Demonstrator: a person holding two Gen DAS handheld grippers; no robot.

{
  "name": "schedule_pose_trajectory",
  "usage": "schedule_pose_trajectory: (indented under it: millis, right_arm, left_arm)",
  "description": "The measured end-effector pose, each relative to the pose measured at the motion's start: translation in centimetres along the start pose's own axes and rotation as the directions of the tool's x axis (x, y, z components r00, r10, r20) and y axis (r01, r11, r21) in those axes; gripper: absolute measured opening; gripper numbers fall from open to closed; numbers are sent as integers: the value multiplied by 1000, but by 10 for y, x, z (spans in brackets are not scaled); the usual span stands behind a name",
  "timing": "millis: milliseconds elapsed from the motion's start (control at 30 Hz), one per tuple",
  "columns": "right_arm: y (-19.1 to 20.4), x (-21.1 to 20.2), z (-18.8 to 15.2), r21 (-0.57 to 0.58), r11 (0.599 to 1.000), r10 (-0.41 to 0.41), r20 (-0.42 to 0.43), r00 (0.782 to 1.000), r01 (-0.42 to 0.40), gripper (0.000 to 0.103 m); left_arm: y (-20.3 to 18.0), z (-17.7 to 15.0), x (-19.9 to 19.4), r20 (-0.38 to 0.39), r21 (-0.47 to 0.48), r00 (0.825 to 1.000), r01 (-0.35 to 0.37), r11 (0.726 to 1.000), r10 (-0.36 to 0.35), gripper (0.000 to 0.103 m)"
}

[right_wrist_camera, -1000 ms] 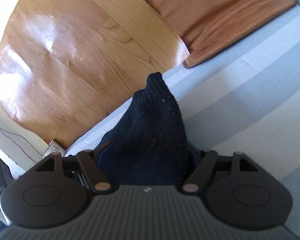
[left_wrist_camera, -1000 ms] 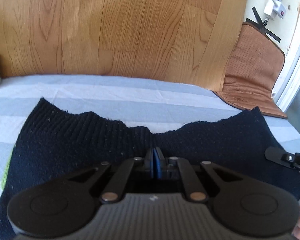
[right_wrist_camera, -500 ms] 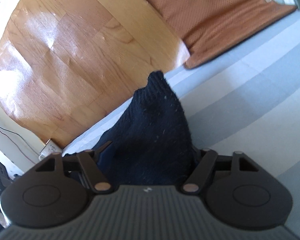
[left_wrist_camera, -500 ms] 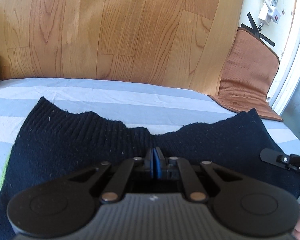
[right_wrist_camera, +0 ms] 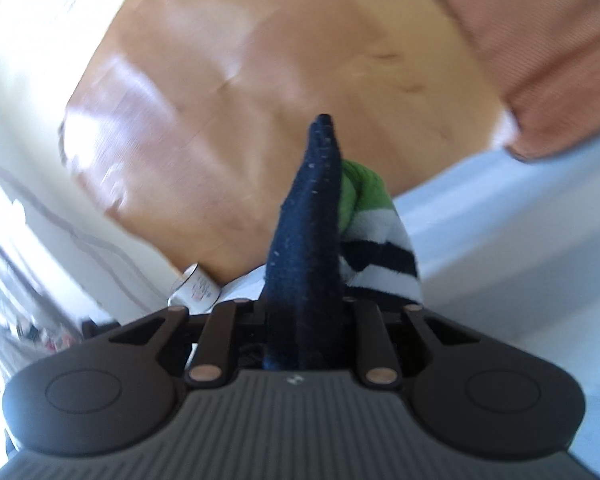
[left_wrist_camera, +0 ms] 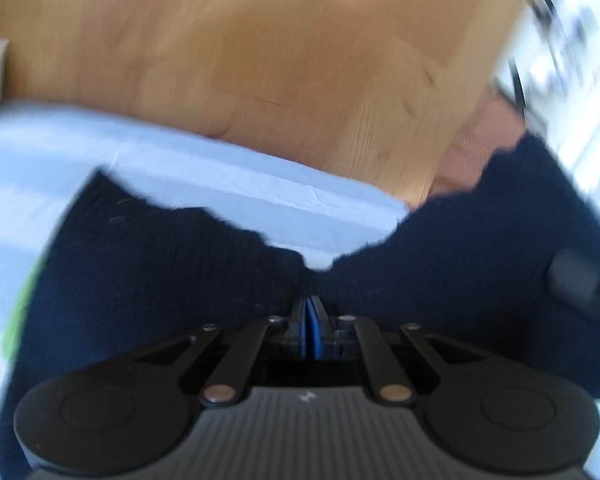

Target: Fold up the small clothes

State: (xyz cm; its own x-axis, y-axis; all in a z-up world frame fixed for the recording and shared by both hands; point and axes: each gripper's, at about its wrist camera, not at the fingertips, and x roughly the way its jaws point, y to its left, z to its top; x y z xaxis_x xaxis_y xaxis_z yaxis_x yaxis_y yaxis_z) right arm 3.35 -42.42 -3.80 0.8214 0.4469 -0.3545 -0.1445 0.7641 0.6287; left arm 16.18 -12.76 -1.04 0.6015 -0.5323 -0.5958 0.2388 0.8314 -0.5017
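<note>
**Dark knit garment pinched at two spots above the striped sheet**

Dark knit garment [left_wrist_camera: 148, 276], navy to black, spread across the pale blue-and-white striped sheet [left_wrist_camera: 260, 184], far edge ragged and dipping to a notch in the middle. Lying close to the sheet's far edge, with wood floor [left_wrist_camera: 260, 60] beyond it. Right-hand part raised against the floor and a brown mat [left_wrist_camera: 476, 136]. Green trim showing at the garment's left side.

Left hand-held gripper [left_wrist_camera: 310, 320] clenched on the garment's near edge, blue pads pressed together with cloth bunched around them. Whole view blurred.

Right hand-held gripper [right_wrist_camera: 304, 332] grasping a fold of the same garment [right_wrist_camera: 304, 240], jaws just closed in on it; the fold standing up between the fingers as a narrow peak. Green, white and black striped fabric [right_wrist_camera: 380, 256] hanging just beside the peak on its right, touching it. Small white cup [right_wrist_camera: 196, 288] lying left of the fold near the sheet's edge, brown mat at upper right. Part of the right hand-held gripper also visible at the right edge of the left wrist view, against the raised cloth.
</note>
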Motion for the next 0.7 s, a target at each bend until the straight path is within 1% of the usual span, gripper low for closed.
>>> schedule_pose_trajectory:
  millis: [33, 67, 133, 167, 233, 333, 367, 400, 433, 467, 500, 533, 600, 633, 700]
  right_arm:
    - [13, 7, -1, -35, 999, -1, -13, 1000, 0, 22]
    - [25, 15, -2, -66, 998, -1, -29, 1000, -1, 22]
    - [51, 35, -10, -143, 990, 3, -71, 997, -13, 22]
    - [65, 45, -16, -189, 982, 4, -92, 996, -21, 22]
    - [92, 69, -33, -286, 958, -2, -140, 990, -39, 23]
    - [123, 106, -66, -415, 907, -26, -214, 976, -67, 26]
    - [131, 118, -78, -465, 882, -42, -237, 970, -75, 30]
    - [137, 129, -90, -516, 853, -63, -254, 965, -80, 32]
    - [140, 139, -101, -564, 821, -76, -261, 962, -88, 41]
    - [141, 145, -108, -591, 798, -62, -270, 961, -114, 56]
    - [140, 150, -110, -584, 797, -28, -294, 955, -156, 64]
    - [138, 150, -109, -556, 808, 15, -315, 949, -198, 72]
    - [133, 144, -102, -525, 823, 45, -321, 946, -217, 71]
    - [130, 139, -97, -500, 829, 83, -333, 939, -250, 72]
    - [120, 121, -85, -439, 844, 163, -337, 927, -308, 73]
  left_arm:
    - [16, 8, -13, 42, -67, 999, 14, 998, -12, 12]
    - [31, 14, -28, 93, -120, 996, -7, 993, 19, 17]
    - [57, 22, -53, 172, -187, 980, -63, 980, 96, 17]
    - [67, 23, -63, 197, -211, 972, -85, 974, 127, 17]
    - [86, 22, -78, 217, -254, 964, -98, 962, 155, 17]
    - [106, 20, -95, 236, -293, 960, -79, 953, 152, 17]
    - [112, 19, -101, 244, -297, 957, -78, 952, 155, 18]
    - [116, 18, -106, 253, -302, 955, -77, 950, 158, 19]
    - [119, 17, -110, 262, -306, 952, -76, 949, 161, 21]
    - [120, 18, -112, 268, -306, 949, -79, 949, 165, 23]
    - [122, 18, -113, 269, -303, 948, -83, 949, 169, 24]
    - [122, 18, -112, 264, -297, 949, -89, 951, 171, 25]
    - [122, 21, -107, 243, -281, 956, -91, 955, 162, 25]
    - [120, 22, -104, 233, -273, 960, -88, 958, 155, 25]
    - [120, 21, -101, 216, -268, 962, -107, 957, 168, 25]
